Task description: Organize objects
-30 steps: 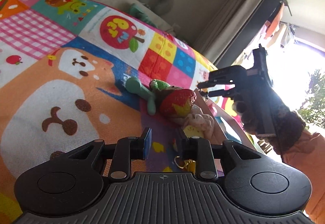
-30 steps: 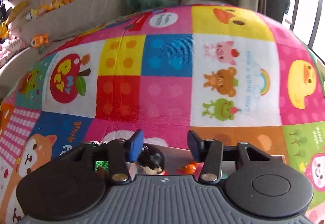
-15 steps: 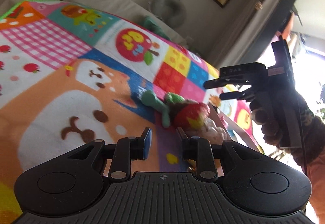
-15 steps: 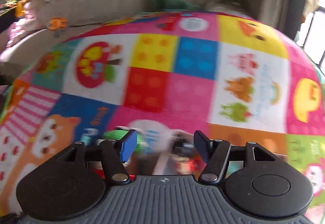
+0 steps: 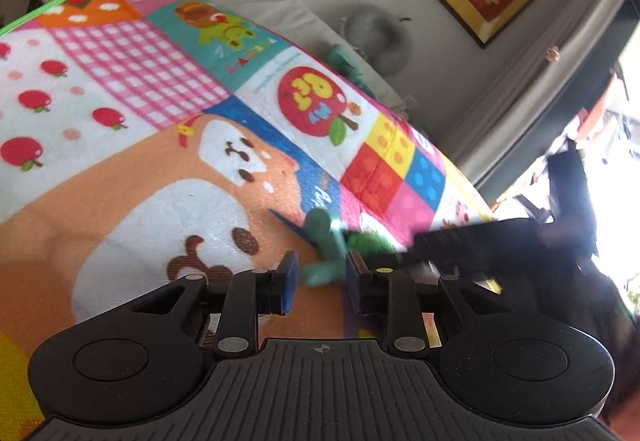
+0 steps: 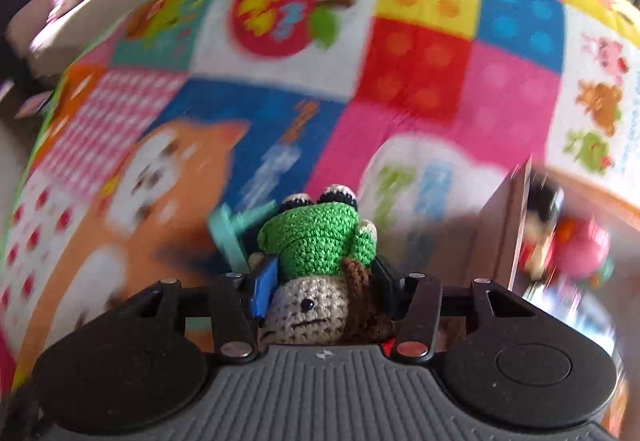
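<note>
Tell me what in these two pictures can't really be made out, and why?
- Box, right wrist view: motion blur smears the toys inside into red, pink and black patches.
- Crochet frog doll, right wrist view: its lower body is hidden behind the right gripper; whether it has lifted off the mat is unclear.
- Teal toy, left wrist view: blurred, partly covered by the dark right gripper crossing it.
- Left gripper: open, holding nothing.

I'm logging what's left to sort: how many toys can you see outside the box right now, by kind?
Crochet doll in green frog hat: 1
Teal plastic toy: 1
Total: 2
</note>
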Demonstrator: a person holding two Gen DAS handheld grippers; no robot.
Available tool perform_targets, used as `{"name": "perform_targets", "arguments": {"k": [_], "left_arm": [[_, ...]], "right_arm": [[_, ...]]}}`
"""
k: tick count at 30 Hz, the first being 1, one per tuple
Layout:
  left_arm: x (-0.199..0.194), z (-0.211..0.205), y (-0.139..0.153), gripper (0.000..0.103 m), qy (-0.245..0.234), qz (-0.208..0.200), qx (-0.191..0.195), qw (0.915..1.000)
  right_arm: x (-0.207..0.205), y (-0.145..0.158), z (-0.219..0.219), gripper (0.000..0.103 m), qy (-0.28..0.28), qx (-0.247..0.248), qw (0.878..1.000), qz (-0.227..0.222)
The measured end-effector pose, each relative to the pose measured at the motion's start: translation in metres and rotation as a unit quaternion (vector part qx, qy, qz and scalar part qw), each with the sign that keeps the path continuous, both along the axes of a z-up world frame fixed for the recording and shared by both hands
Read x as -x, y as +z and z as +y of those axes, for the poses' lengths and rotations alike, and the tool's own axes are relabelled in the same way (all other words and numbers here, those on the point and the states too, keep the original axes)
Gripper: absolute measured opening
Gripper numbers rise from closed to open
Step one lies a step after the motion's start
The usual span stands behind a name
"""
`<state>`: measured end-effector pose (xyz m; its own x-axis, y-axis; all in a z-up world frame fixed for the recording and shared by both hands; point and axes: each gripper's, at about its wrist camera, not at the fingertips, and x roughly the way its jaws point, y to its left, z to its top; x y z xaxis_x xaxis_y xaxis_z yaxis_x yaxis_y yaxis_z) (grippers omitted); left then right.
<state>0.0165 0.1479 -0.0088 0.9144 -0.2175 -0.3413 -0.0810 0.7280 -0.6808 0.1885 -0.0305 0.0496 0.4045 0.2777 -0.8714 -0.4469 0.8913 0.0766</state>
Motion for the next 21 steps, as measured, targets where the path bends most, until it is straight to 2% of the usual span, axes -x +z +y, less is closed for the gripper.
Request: {"name": "perform_targets", "arguments": {"k": [3, 5, 6, 7, 9, 11, 13, 16, 18, 19, 21], "left_arm": [[-0.001, 0.004, -0.002, 0.029, 0.006, 0.006, 0.012, 0.9999], [-0.002, 0.004, -0.003, 0.029, 0.004, 0.010, 0.013, 0.9999], [-0.002, 0.003, -0.002, 0.029, 0.004, 0.010, 0.011, 0.9999], [-0.002, 0.003, -0.002, 0.029, 0.004, 0.011, 0.008, 0.9999], [-0.003, 0.000, -0.002, 0.029, 0.000, 0.013, 0.001, 0.9999], [-0.003, -0.003, -0.001, 0.029, 0.000, 0.013, -0.010, 0.9999], [-0.003, -0.006, 0.000, 0.029, 0.000, 0.013, -0.021, 0.9997], [-0.003, -0.010, 0.002, 0.029, 0.001, 0.014, -0.036, 0.9993], [-0.002, -0.012, 0.002, 0.029, 0.001, 0.014, -0.043, 0.9990], [-0.002, -0.013, 0.003, 0.029, 0.002, 0.014, -0.046, 0.9988], [-0.002, -0.014, 0.003, 0.029, 0.002, 0.014, -0.051, 0.9986]], "right_arm": [[0.035, 0.002, -0.007, 0.051, 0.033, -0.033, 0.998, 0.029], [0.059, 0.007, -0.014, 0.053, 0.047, -0.050, 0.997, 0.026], [0.075, 0.013, -0.018, 0.058, 0.059, -0.048, 0.997, 0.002], [0.094, 0.019, -0.022, 0.068, 0.071, -0.039, 0.996, -0.035], [0.131, 0.027, -0.031, 0.079, 0.093, -0.017, 0.989, -0.114], [0.164, 0.028, -0.040, 0.081, 0.109, 0.006, 0.980, -0.168], [0.186, 0.023, -0.052, 0.083, 0.115, 0.020, 0.975, -0.191], [0.205, 0.007, -0.066, 0.083, 0.111, 0.045, 0.975, -0.188], [0.211, -0.002, -0.077, 0.085, 0.090, 0.075, 0.971, -0.208], [0.214, -0.004, -0.084, 0.088, 0.074, 0.077, 0.968, -0.227], [0.210, -0.004, -0.096, 0.089, 0.027, 0.086, 0.966, -0.244]]}}
